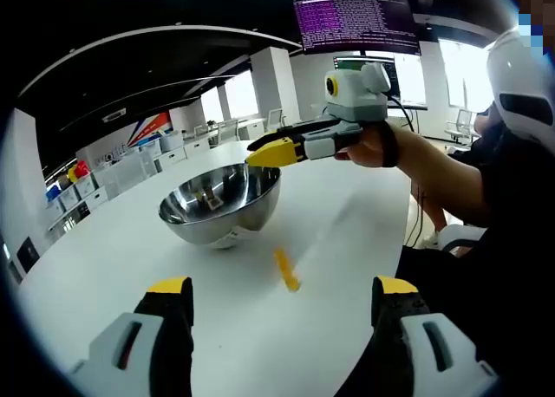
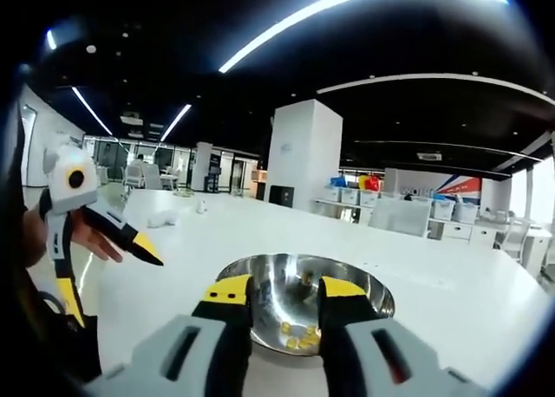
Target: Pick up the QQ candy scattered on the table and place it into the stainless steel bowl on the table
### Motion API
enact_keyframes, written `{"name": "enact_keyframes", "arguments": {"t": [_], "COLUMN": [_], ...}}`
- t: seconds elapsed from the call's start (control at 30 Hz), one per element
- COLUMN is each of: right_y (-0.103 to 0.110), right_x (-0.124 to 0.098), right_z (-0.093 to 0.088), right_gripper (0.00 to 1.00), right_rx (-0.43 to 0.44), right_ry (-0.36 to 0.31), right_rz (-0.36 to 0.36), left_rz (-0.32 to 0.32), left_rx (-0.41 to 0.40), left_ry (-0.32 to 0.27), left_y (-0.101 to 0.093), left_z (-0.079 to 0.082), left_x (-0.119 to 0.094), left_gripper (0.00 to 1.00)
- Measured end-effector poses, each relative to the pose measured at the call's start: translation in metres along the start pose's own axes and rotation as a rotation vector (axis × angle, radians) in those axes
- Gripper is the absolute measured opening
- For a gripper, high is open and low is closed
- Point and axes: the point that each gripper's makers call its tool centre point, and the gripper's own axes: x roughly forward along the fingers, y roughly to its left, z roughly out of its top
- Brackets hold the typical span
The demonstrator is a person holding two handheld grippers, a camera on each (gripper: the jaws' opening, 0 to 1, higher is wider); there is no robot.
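A stainless steel bowl [image 1: 221, 206] stands on the white table [image 1: 347, 232]. One yellow QQ candy [image 1: 286, 270] lies on the table just in front of it. My left gripper [image 1: 282, 286] hovers above the table, open wide, with that candy ahead between its jaws. My right gripper [image 1: 264, 154] reaches in from the right, its yellow tips over the bowl's far rim. In the right gripper view, the right gripper [image 2: 286, 289] is open a little with nothing between its jaws, right above the bowl [image 2: 364, 293]. Several yellow candies [image 2: 299, 336] lie inside. The left gripper [image 2: 108, 280] stands open at the left.
A person in dark clothes [image 1: 503, 180] sits at the table's right edge. A screen with text [image 1: 355, 22] hangs overhead. Storage bins [image 1: 78, 185] line the far side, and a white column [image 2: 303, 154] stands beyond the table.
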Motion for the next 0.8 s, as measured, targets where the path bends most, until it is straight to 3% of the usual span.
{"name": "enact_keyframes", "arguments": {"t": [0.23,0.43,0.6,0.8], "right_y": [0.006,0.023,0.05,0.073], "right_x": [-0.014,-0.02,-0.024,-0.027], "right_z": [0.02,0.023,0.012,-0.02], "right_gripper": [0.28,0.28,0.27,0.27], "right_rx": [-0.029,-0.057,-0.078,-0.11], "right_ry": [-0.046,-0.043,-0.007,0.084], "right_rz": [0.016,0.065,0.147,0.209], "left_rz": [0.007,0.015,0.015,0.01], "left_rx": [-0.001,-0.003,-0.006,-0.006], "left_ry": [0.001,0.01,0.008,0.006], "left_y": [0.001,0.003,0.004,0.005], "left_z": [-0.001,-0.005,-0.006,-0.006], "left_x": [-0.001,0.0,0.001,0.001], "left_gripper": [0.84,0.84,0.84,0.84]}}
